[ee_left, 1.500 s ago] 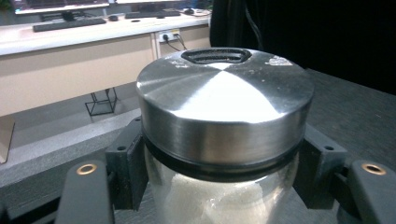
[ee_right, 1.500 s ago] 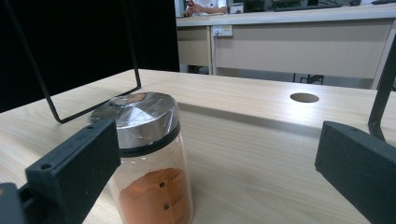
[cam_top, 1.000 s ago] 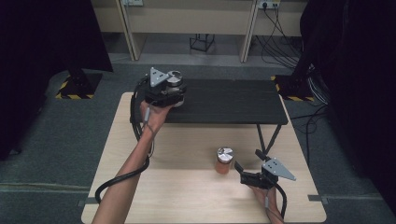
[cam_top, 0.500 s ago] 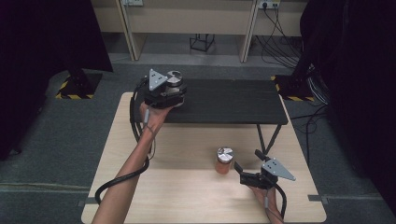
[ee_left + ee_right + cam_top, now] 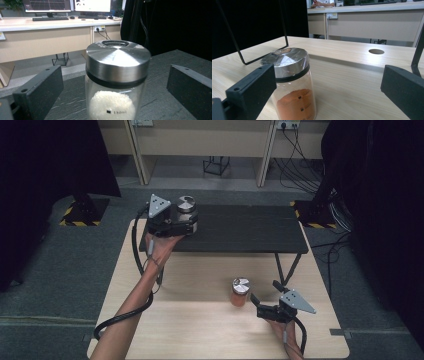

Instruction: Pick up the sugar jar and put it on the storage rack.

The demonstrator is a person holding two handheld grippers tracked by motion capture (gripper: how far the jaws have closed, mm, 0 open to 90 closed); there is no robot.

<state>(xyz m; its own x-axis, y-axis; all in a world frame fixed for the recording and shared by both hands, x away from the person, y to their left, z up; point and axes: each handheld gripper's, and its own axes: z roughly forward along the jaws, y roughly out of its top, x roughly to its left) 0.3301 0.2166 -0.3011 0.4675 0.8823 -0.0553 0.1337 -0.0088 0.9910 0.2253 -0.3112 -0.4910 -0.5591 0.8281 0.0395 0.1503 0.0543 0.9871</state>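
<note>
Near the bench's front edge, the right claw (image 5: 259, 301) stands spread, an orange-powder jar (image 5: 240, 292) just beyond its tips, untouched. Farther off, on the black shelf (image 5: 250, 227), the left claw (image 5: 186, 221) has just been opening; a white-powder jar (image 5: 186, 209) stands between its jaws, free of both.

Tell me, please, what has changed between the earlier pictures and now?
The left tongs have just opened and let go of the jar of white powder, which now stands free between their jaws on the black shelf. The right tongs stayed open beside the jar of orange powder on the wooden table. Neither jar has moved.
</note>
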